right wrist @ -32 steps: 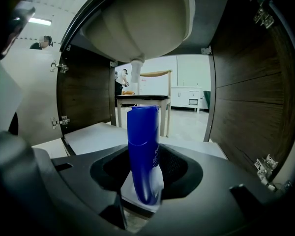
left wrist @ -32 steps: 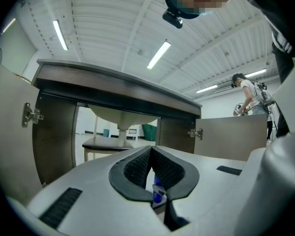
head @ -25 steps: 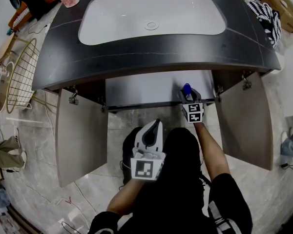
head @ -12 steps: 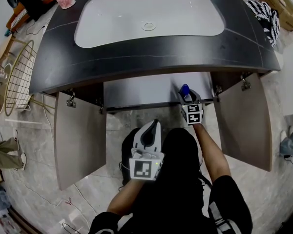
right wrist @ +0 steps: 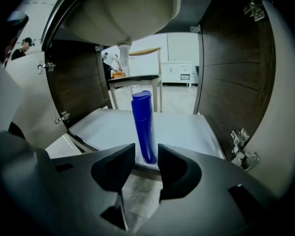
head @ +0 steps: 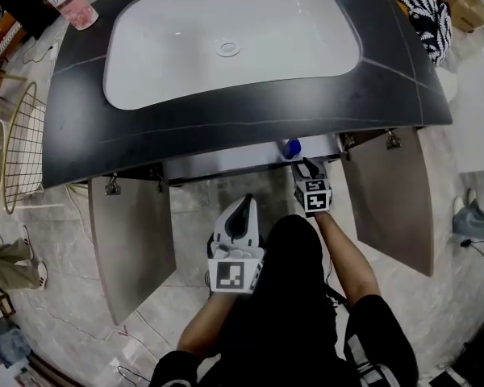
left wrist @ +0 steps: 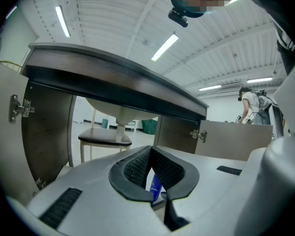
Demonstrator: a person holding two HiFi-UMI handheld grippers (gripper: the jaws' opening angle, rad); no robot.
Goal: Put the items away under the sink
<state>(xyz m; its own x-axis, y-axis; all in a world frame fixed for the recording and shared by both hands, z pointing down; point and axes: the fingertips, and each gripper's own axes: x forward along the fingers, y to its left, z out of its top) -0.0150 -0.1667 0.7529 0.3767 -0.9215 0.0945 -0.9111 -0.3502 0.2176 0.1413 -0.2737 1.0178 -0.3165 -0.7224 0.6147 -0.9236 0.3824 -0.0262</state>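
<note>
A tall blue bottle stands upright on the white shelf under the sink, near the shelf's front edge. My right gripper is open, its jaws on either side of the bottle's base with a thin gap on each side. From the head view only the bottle's blue cap shows below the counter edge, just ahead of the right gripper. My left gripper hangs back over the floor in front of the cabinet, shut and holding nothing. In the left gripper view a sliver of blue shows behind the pads.
Both cabinet doors stand open, the left door and the right door. The dark counter with the white basin overhangs the shelf. A pink cup and a striped cloth sit on top. A wire basket stands on the left.
The head view has shifted, so the counter now hides more of the shelf. The right gripper stays at the bottle on the shelf's front right. The left gripper has hardly moved.
</note>
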